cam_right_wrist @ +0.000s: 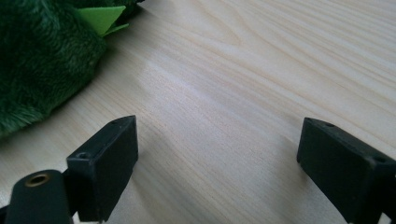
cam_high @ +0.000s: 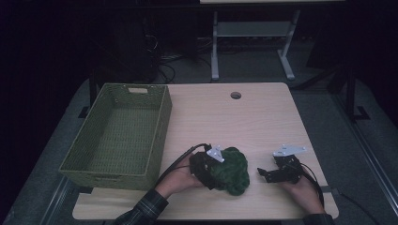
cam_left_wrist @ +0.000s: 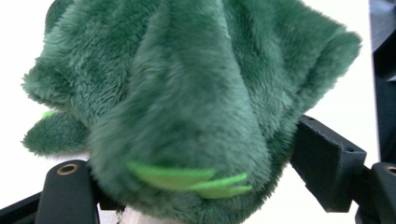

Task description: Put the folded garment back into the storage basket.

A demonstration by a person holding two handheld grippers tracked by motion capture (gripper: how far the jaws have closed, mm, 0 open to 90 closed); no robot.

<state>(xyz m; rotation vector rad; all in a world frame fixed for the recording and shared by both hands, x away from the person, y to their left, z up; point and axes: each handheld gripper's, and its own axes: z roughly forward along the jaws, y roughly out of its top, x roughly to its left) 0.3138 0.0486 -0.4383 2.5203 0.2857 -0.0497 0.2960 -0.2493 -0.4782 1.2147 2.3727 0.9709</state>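
A dark green plush toy [cam_high: 232, 168] with light green felt bits lies on the wooden table [cam_high: 244, 122] near its front edge. My left gripper [cam_high: 215, 174] sits against the toy's left side, held by a hand in a plaid sleeve. In the left gripper view the plush [cam_left_wrist: 187, 93] bulges between the wide-spread jaws of that gripper [cam_left_wrist: 196, 161]; the fur brushes them but is not squeezed. My right gripper [cam_high: 264, 174] rests just right of the toy, apart from it. Seen along its jaws, it [cam_right_wrist: 219, 140] stands open over bare wood, with the plush [cam_right_wrist: 37, 56] at the upper left.
A green woven basket [cam_high: 158, 136] stands on the table's left side, its inside showing nothing. A round cable hole [cam_high: 235, 95] sits near the far edge. Beyond the table are a desk frame [cam_high: 215, 47] and a dark floor.
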